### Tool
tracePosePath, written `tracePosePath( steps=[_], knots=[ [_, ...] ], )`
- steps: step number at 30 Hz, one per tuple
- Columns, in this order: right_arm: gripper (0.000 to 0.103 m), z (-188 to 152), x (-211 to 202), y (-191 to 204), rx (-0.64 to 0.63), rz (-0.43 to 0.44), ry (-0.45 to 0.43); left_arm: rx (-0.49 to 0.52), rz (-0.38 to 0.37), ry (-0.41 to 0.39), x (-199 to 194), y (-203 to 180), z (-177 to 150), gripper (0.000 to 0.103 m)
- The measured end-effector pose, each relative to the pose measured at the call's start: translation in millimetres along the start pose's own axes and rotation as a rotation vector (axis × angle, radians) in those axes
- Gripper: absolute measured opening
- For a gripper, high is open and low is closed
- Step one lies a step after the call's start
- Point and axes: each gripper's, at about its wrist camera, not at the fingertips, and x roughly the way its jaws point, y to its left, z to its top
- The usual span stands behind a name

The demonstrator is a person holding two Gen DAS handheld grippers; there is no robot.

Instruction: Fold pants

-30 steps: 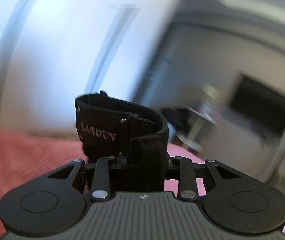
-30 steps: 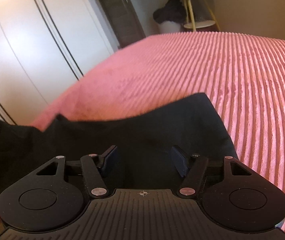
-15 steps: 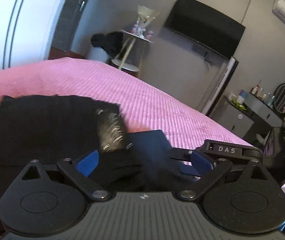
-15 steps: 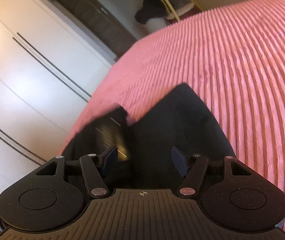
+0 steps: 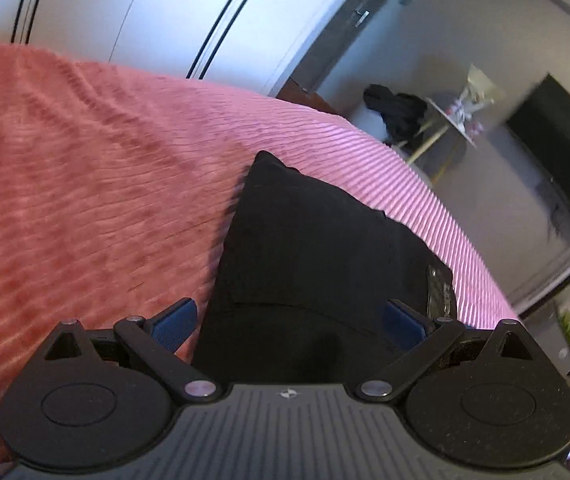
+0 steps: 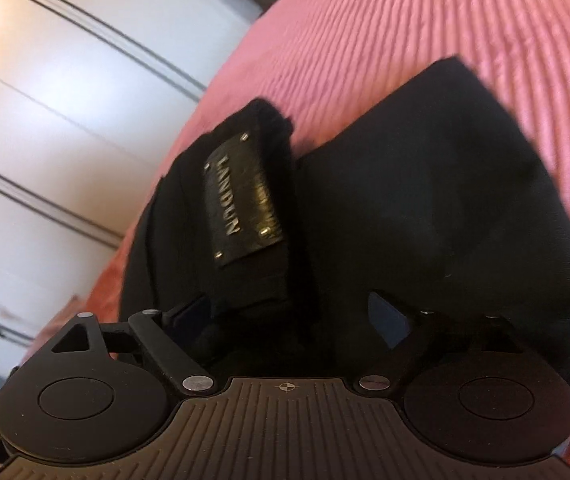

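Observation:
Black pants (image 5: 309, 248) lie folded in a pile on the pink ribbed bedspread (image 5: 85, 184). In the right wrist view the pants (image 6: 425, 184) show their waistband with a leather label (image 6: 241, 200) on the upper layer. My left gripper (image 5: 289, 318) hangs just above the pile, open wide, its blue pads on either side of the cloth and not pressing it. My right gripper (image 6: 289, 312) is low over the waistband, its jaws opening, with cloth under the gap but the pads clear of it.
White wardrobe doors (image 5: 133, 12) stand behind the bed. Beyond the bed's far edge are a small round side table (image 5: 449, 124) with dark clothing beside it, a wall television (image 5: 561, 168) and a dark door (image 5: 341, 32).
The left gripper let go of the waistband it held up, opened wide and sank toward the bed. The waistband dropped onto the pile. The right gripper widened and tilted down over it.

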Motion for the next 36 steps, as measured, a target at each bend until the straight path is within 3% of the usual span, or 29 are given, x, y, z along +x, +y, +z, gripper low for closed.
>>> tracePosePath(
  steps=[5,9,10,13,14,29,33,36],
  knots=[
    [0.091,2,9,-8,0.068,0.075,0.064,-0.002,0.028,0.051,13,1,-2,0.099],
    [0.088,11,25,-10,0.114,0.123,0.091,-0.097,0.007,0.098,24,14,-5,0.099],
    [0.085,12,27,-11,0.125,0.131,0.089,-0.12,0.0,0.103,24,17,-5,0.099],
    [0.055,11,34,-16,0.142,0.155,0.093,-0.175,-0.017,0.112,22,24,-7,0.099],
    [0.053,9,35,-19,0.154,0.176,0.093,-0.174,-0.011,0.115,22,23,-8,0.099],
    [0.058,5,21,-20,0.141,0.162,0.082,-0.133,0.067,0.126,25,13,-12,0.099],
    [0.049,2,20,-7,0.084,0.118,0.063,-0.13,0.08,0.125,25,12,-13,0.099],
    [0.038,-4,10,16,-0.031,0.068,0.018,-0.123,0.094,0.119,24,10,-13,0.099]
  ],
)
